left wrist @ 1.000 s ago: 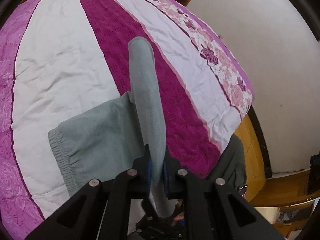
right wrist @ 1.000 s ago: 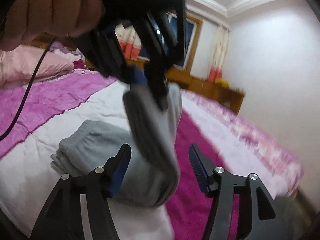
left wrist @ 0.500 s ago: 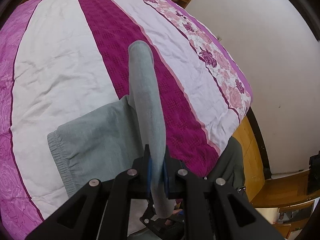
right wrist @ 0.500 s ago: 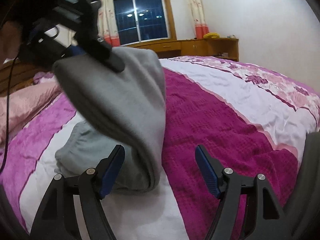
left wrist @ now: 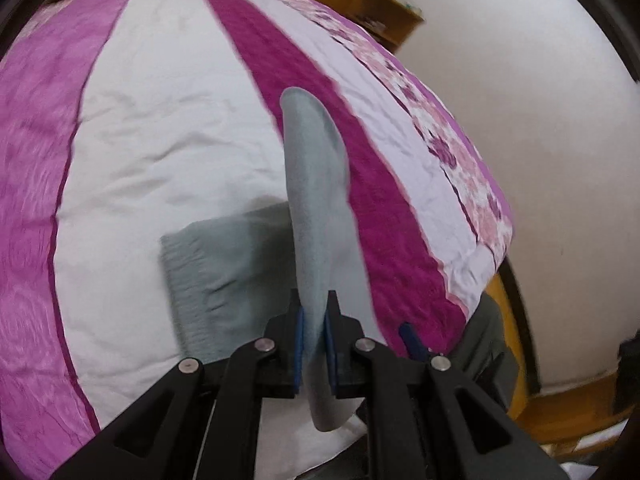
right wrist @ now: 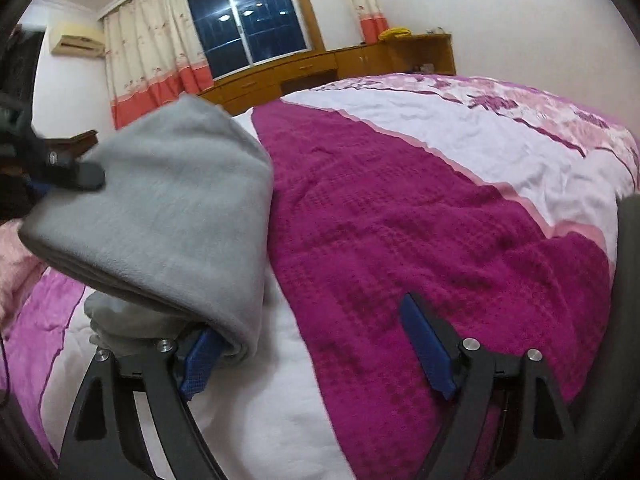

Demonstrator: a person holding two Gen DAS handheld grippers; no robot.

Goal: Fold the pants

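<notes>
The grey pants lie partly folded on the bed near its foot edge, one fold pinched tight in the left gripper, seemingly awaiting laying down, while the right gripper opens, empty.

Grey pants, magenta, white and pink floral striped bedspread, cream-and-coral curtains

Right gripper jaws opening, wider than a second ago, nothing pressed between them; pants fold now against the left pad only. Rolled level, window swung into view. Left gripper shifted along the bed, pants waistband now nearer centre, view blurred
</notes>
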